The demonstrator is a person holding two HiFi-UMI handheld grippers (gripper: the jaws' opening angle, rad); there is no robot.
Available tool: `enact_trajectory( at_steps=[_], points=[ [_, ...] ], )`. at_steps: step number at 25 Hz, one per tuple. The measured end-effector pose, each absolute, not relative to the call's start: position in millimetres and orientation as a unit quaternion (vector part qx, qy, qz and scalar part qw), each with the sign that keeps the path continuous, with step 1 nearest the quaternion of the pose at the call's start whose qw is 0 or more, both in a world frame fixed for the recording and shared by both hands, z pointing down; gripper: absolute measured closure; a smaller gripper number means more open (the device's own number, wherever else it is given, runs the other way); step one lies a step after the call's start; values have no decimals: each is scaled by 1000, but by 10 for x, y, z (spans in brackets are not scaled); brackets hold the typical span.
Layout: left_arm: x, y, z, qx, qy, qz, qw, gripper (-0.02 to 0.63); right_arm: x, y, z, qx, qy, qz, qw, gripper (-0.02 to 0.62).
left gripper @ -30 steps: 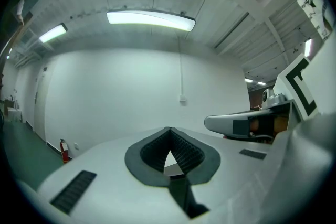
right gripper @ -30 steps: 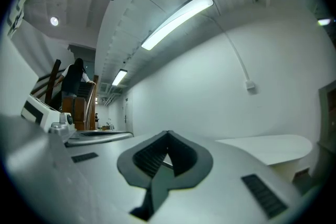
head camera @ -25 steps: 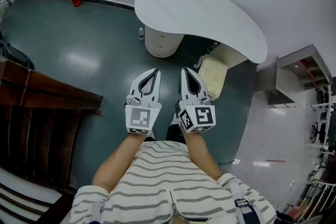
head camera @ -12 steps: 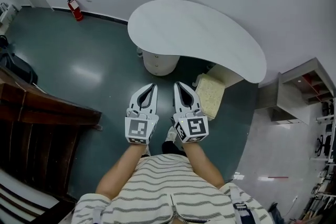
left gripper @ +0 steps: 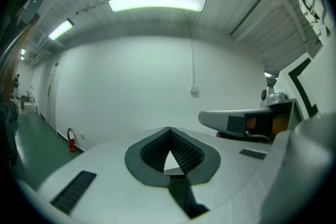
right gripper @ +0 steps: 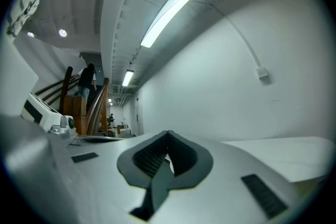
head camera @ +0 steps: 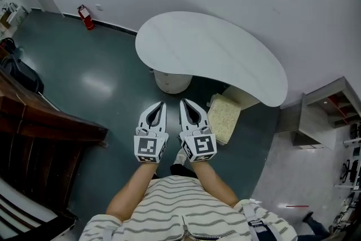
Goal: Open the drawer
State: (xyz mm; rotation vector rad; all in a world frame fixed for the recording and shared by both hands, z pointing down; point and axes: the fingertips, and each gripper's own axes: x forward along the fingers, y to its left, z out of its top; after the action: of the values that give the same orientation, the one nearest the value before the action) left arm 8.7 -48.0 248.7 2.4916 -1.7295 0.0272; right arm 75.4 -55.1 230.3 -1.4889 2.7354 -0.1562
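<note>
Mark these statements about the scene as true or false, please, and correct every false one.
1. Both grippers are shut and hold nothing. True: the left gripper and the right gripper have their jaws together, with nothing between them.
2. The red fire extinguisher stands on the white table. False: it stands on the floor by the wall.
3. The left gripper touches the table. False: in the head view, dark floor shows between both grippers and the table.
4. A beige cushion shows beside the right gripper, near the table's edge. True.
</note>
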Motion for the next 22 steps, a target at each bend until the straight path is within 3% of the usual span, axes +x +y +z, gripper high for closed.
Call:
enact_trajectory(
  at_steps=[22],
  points=[
    [-94, -1423, 3299, 822, -567, 9, 45, 603, 515, -1491, 3208, -481, 874, -71, -1, 581]
  ],
)
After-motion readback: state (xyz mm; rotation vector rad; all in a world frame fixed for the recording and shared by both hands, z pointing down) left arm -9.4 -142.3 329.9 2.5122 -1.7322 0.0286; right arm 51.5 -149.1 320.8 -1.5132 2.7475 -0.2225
